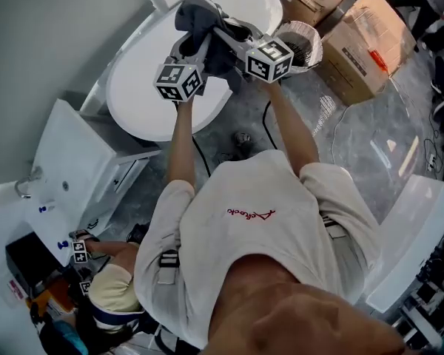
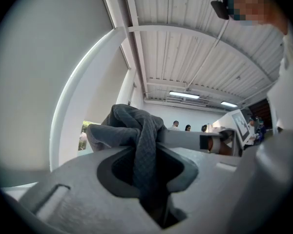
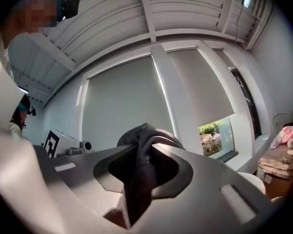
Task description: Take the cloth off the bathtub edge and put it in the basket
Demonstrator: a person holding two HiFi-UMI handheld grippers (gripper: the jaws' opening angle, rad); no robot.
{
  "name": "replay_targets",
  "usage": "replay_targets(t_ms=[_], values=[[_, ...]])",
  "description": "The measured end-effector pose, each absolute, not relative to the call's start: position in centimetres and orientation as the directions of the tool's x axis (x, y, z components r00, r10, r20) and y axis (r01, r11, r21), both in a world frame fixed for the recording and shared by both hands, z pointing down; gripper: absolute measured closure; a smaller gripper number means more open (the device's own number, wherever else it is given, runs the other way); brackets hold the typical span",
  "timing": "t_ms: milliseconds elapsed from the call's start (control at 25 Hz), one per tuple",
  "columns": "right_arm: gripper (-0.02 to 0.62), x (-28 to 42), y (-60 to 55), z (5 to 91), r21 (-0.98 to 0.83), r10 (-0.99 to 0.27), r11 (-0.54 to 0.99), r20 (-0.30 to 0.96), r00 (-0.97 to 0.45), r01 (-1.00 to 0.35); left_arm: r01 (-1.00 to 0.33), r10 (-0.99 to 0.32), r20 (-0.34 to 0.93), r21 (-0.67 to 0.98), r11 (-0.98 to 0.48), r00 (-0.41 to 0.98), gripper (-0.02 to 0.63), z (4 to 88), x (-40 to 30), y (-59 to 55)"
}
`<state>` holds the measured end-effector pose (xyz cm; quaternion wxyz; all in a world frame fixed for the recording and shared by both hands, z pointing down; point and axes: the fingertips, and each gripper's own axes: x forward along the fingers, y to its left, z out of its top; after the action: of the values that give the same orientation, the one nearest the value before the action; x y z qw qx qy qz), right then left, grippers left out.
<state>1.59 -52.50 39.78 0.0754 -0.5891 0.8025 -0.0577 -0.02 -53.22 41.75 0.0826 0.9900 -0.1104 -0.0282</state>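
Both grippers pinch one dark grey, textured cloth (image 1: 197, 12). The left gripper (image 2: 145, 155) is clamped on a twisted fold, and the right gripper (image 3: 140, 155) is clamped on a bunch close beside it. The cloth is held gathered in the air over the far end of the white oval bathtub (image 1: 144, 87). A round wire-mesh basket (image 1: 314, 39) stands on the floor just to the right in the head view.

Judgement: the fabric is light, soft and limp, not fragile. Loose ends will droop and could catch on the basket rim. Best gripped by gathered folds, as here, rather than by one thin edge.
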Motion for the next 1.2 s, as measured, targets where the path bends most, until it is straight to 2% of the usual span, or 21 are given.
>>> replay_targets(t_ms=[440,720,1200], values=[[0.517,10.8,-45.0,37.5,-0.161,-0.992,0.082,-0.110,-0.065,-0.984,0.020,0.009,-0.077,0.146,-0.989,0.997,0.529,39.9,9.4,-46.2],[0.518,19.2,-38.6,35.8,-0.155,-0.986,-0.046,-0.150,0.070,-0.987,0.159,0.146,-0.105,0.126,-0.979,0.984,0.529,38.3,18.0,-40.2],[0.517,31.6,-26.9,35.1,-0.176,-0.950,-0.230,-0.171,0.260,-0.957,0.326,0.317,-0.087,0.116,-0.938,0.944,0.529,37.6,30.7,-28.7]])
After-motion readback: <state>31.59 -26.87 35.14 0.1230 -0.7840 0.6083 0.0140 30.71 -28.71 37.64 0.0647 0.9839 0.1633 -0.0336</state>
